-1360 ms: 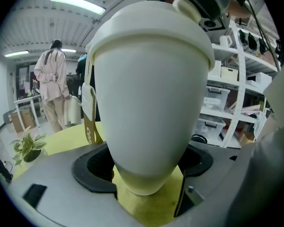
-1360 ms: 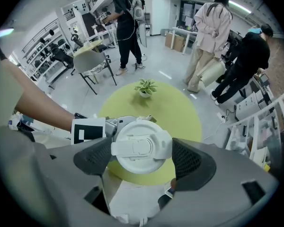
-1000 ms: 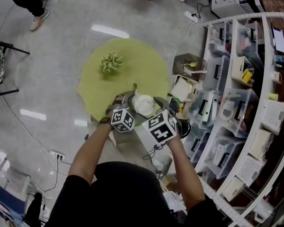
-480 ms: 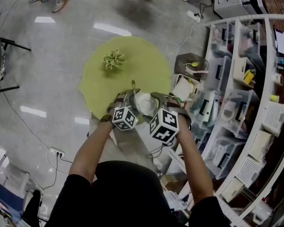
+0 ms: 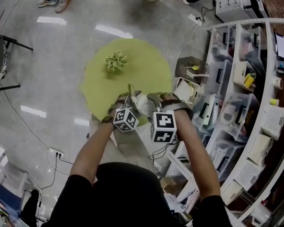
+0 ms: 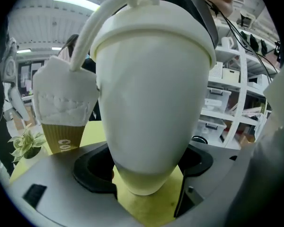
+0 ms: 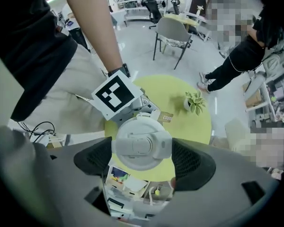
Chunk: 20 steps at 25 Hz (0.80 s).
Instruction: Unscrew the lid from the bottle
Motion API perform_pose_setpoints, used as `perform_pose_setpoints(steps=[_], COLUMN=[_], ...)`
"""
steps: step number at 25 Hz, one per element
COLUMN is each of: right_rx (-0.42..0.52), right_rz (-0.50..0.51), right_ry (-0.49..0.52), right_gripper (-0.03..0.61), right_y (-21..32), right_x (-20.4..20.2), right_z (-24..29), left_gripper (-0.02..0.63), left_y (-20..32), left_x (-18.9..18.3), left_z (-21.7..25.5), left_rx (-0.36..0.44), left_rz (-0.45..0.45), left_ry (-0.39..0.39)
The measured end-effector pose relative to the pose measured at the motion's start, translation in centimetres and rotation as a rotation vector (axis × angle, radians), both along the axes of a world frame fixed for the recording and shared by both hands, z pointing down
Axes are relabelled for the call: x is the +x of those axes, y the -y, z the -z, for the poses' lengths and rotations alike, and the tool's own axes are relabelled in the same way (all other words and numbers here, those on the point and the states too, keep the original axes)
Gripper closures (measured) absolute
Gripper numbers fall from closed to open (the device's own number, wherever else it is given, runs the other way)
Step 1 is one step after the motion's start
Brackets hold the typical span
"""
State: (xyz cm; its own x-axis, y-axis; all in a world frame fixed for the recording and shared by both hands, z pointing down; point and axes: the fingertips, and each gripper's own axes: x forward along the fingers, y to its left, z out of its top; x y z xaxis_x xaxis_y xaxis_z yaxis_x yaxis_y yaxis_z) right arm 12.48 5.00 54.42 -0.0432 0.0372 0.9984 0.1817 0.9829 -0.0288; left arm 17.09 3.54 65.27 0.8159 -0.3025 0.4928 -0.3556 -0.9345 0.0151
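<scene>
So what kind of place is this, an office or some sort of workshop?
Probably a lab or workshop in an open office: white shelves packed with plastic bins, a power strip with cables on the floor, and office chairs farther off.

**Person, seen from above.** Black short-sleeved top [image 5: 118, 193], with a dark wristband [image 5: 104, 120] on the left wrist.

**Claws.** The left claw [image 6: 144, 167] and right claw [image 7: 143, 160] have smooth grey shells. Each jaw is faced with a black pad [image 7: 194, 162] of fine dimpled texture.

**Marker cubes.** Each claw carries a white cube printed with black square markers: left cube [image 5: 125, 119], right cube [image 5: 164, 126]. A thin dark cable [image 5: 156, 151] hangs under the right cube.
</scene>
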Motion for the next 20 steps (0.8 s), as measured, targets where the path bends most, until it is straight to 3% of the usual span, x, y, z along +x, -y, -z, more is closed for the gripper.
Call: perform_pose_setpoints(steps=[4, 6, 9, 13, 20], right_rx=[0.008, 0.026, 0.051, 0.044, 0.09], right_rz=[0.012, -0.037, -0.3, -0.69, -1.141], right_ry=[-0.003, -0.013, -0.012, 0.145, 0.218], right_gripper=[0.186, 0.186, 0.166, 0.155, 0.163], right_y=[-0.1, 0.0, 0.7, 0.8, 0.7], right_x=[0.0, 0.2, 0.8, 0.3, 1.5], right_z=[-0.3, -0.2, 0.5, 2.0, 1.7], left_gripper=[0.215, 0.215, 0.215, 0.215, 0.215], left_y=[0.1, 0.0, -0.1, 0.0, 0.0], left_x=[0.0, 0.0, 0.0, -0.1, 0.0], left_z=[-0.2, -0.2, -0.1, 0.0, -0.1], left_rx=[0.005, 0.004, -0.001, 0.0, -0.002], left_rz=[0.002, 0.003, 0.0, 0.0, 0.001], left_ry=[-0.004, -0.001, 0.005, 0.007, 0.005])
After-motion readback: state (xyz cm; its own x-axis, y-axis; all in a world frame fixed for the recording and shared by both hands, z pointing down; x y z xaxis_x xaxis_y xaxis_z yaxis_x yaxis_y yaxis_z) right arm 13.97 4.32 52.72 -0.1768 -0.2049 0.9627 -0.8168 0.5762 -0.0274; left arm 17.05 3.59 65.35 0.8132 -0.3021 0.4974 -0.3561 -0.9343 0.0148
